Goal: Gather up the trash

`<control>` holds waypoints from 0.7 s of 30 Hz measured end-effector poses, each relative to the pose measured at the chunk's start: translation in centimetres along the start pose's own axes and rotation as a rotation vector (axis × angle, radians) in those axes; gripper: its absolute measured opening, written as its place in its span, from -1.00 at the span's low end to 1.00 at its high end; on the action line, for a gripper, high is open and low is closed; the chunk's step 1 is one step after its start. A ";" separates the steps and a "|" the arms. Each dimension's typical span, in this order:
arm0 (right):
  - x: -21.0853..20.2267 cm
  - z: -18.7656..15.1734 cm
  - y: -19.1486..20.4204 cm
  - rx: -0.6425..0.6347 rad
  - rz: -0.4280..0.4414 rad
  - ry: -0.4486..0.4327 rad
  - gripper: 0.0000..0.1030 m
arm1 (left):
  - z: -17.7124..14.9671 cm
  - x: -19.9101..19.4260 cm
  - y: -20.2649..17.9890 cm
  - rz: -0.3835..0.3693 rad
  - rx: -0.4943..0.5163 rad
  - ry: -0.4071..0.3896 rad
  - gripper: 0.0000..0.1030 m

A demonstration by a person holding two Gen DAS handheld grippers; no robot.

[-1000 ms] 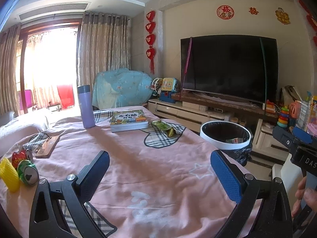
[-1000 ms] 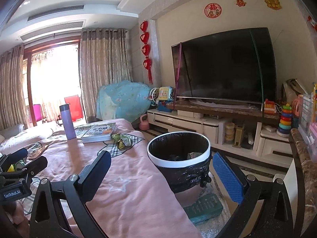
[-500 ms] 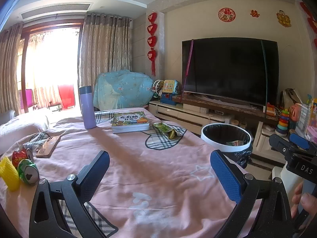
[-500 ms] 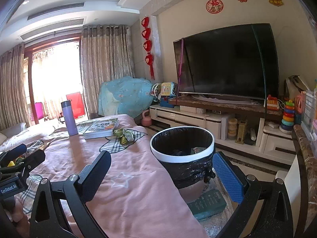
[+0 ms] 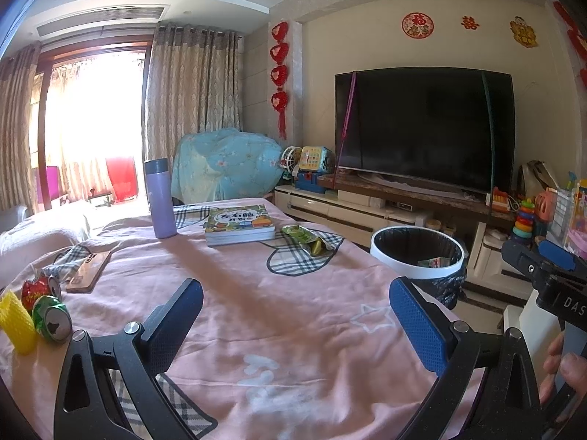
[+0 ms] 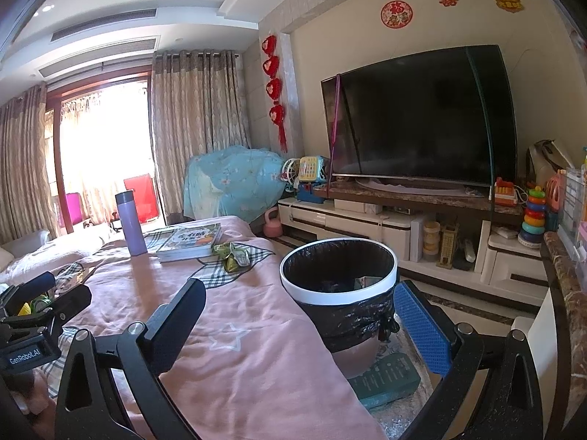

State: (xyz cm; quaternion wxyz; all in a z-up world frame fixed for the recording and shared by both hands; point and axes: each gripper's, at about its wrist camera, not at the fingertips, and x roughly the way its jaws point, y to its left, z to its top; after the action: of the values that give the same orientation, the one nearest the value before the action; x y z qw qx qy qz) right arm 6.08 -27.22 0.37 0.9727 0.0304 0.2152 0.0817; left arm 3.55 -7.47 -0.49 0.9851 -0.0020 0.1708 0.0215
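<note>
Both grippers, left [image 5: 295, 313] and right [image 6: 299, 315], hover wide and empty over the pink cloth [image 5: 256, 311]; wrappers [image 5: 308, 236] lie centre frame, cans [image 5: 51, 322] lower left, the bin [image 5: 416, 244] right, likely awaiting them.

Strong daylight pours through the window [image 5: 91, 117] behind the curtains [image 5: 190, 110], blowing that area out to white in both views. The bottle [image 5: 159, 198] in front of it casts a long shadow across the pink cloth [image 5: 293, 311] toward the camera. The TV [image 5: 425, 128] right of the window is dark, with faint reflections. Straight lines bow near the frame edges, the corners are black, and focus is sharp throughout.
</note>
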 end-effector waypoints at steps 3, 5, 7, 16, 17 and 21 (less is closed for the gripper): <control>-0.1 0.2 0.0 0.002 0.001 -0.003 1.00 | 0.0 0.0 0.0 -0.002 -0.001 0.000 0.98; -0.2 0.2 0.0 0.002 0.003 -0.006 1.00 | 0.0 0.0 0.0 -0.003 -0.002 0.001 0.98; -0.2 0.2 0.1 0.001 0.003 -0.005 1.00 | 0.0 0.0 0.0 -0.004 -0.002 0.000 0.98; -0.3 0.4 0.2 -0.001 0.009 -0.010 1.00 | 0.1 0.1 0.0 -0.004 -0.001 -0.001 0.98; -0.3 0.4 0.2 -0.001 0.010 -0.010 1.00 | 0.1 0.1 0.0 -0.004 -0.001 -0.001 0.98; -0.5 0.5 0.2 -0.001 0.014 -0.017 1.00 | 0.1 0.0 -0.1 -0.007 0.002 -0.003 0.98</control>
State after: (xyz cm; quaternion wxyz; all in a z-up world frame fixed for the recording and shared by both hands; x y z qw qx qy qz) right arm 5.82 -27.11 1.05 0.9739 0.0320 0.2067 0.0884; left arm 3.64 -7.56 -0.38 0.9854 -0.0017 0.1694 0.0177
